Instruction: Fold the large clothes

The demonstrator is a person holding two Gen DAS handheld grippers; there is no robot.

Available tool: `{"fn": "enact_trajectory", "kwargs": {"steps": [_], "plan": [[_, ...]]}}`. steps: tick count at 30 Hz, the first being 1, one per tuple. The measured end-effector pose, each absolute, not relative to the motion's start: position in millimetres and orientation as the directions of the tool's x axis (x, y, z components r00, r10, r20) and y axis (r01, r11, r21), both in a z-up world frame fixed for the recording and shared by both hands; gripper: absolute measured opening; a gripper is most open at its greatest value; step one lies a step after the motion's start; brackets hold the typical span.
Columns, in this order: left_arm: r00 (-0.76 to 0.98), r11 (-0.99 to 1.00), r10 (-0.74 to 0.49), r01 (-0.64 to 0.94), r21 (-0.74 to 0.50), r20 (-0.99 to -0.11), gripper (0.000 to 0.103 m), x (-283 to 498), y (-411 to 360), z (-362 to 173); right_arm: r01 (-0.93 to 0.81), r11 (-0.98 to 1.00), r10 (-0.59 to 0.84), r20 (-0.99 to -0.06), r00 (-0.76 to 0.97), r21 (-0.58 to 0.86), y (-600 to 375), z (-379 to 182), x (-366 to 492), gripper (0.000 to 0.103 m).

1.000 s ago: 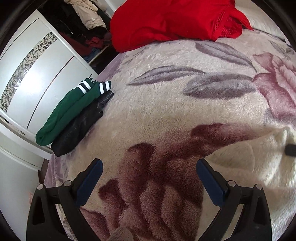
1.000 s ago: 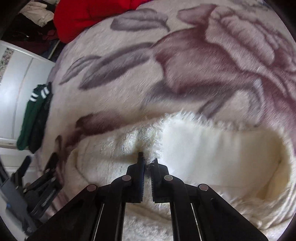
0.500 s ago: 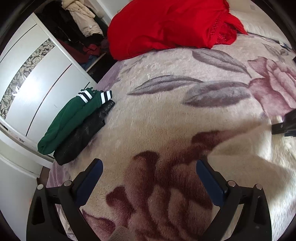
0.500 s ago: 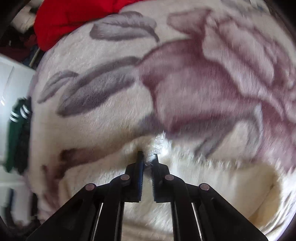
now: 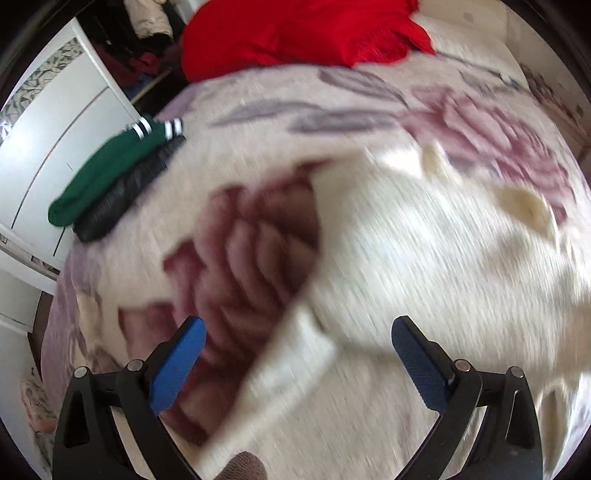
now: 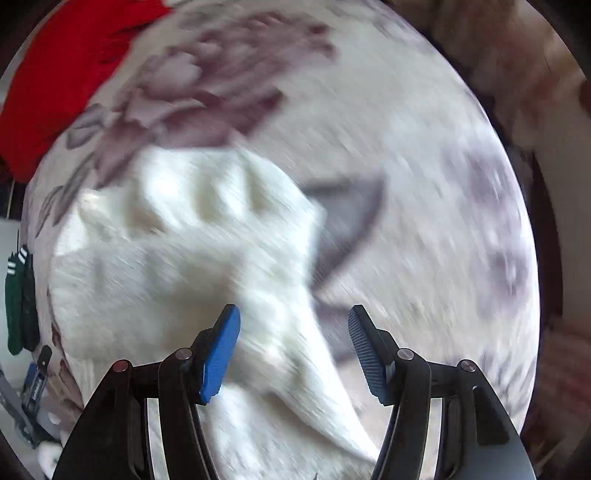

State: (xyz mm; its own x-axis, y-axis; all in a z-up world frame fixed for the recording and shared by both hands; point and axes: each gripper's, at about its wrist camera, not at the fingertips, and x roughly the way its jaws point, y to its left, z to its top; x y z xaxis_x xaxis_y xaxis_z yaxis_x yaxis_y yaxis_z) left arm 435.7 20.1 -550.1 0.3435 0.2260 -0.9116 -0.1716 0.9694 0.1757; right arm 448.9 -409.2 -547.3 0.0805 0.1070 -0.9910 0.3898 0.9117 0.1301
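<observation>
A cream fleece garment (image 5: pixel 424 240) lies spread on the floral blanket of the bed; it also shows in the right wrist view (image 6: pixel 192 251), rumpled, with a sleeve running toward the camera. My left gripper (image 5: pixel 295 354) is open and empty above the garment's left edge, where a cream strip lies between its fingers. My right gripper (image 6: pixel 293 347) is open and empty just above the sleeve. Both views are motion-blurred.
A red garment (image 5: pixel 295 33) is heaped at the far side of the bed (image 5: pixel 369 103). Folded green (image 5: pixel 110 166) and black (image 5: pixel 125 195) clothes lie at the bed's left edge beside a white wardrobe (image 5: pixel 55 122). The left gripper shows at the right wrist view's lower left (image 6: pixel 33 387).
My right gripper has opened and let go of the cream garment, which now lies spread over the bed. Both grippers have swung; the left one now looks over the garment.
</observation>
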Motion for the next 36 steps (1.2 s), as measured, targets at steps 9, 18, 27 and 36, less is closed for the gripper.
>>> {"fn": "enact_trajectory", "kwargs": {"steps": [9,18,27,36], "plan": [[0.287,0.951,0.308,-0.075,0.299,-0.907,0.103,392.4,-55.3,-591.7,0.607,0.637,0.373,-0.879,0.297,0.475,-499.7,-612.3,450.0,0.063],[0.293,0.929,0.369,-0.100,0.356,-0.882,0.103,401.5,-88.9,-602.2,0.454,0.768,0.476,-0.877,0.069,0.452,-456.9,-661.7,551.0,0.010],[0.304,0.922,0.381,-0.057,0.383,-0.873,0.103,395.9,-111.1,-601.8,0.351,0.910,0.184,-0.974,0.133,0.220,-463.8,-652.1,590.9,0.004],[0.308,0.925,0.378,-0.085,0.371,-0.873,0.103,388.3,-119.3,-594.2,0.329,0.855,0.373,-0.916,0.146,0.401,-487.5,-595.2,495.5,0.052]]}}
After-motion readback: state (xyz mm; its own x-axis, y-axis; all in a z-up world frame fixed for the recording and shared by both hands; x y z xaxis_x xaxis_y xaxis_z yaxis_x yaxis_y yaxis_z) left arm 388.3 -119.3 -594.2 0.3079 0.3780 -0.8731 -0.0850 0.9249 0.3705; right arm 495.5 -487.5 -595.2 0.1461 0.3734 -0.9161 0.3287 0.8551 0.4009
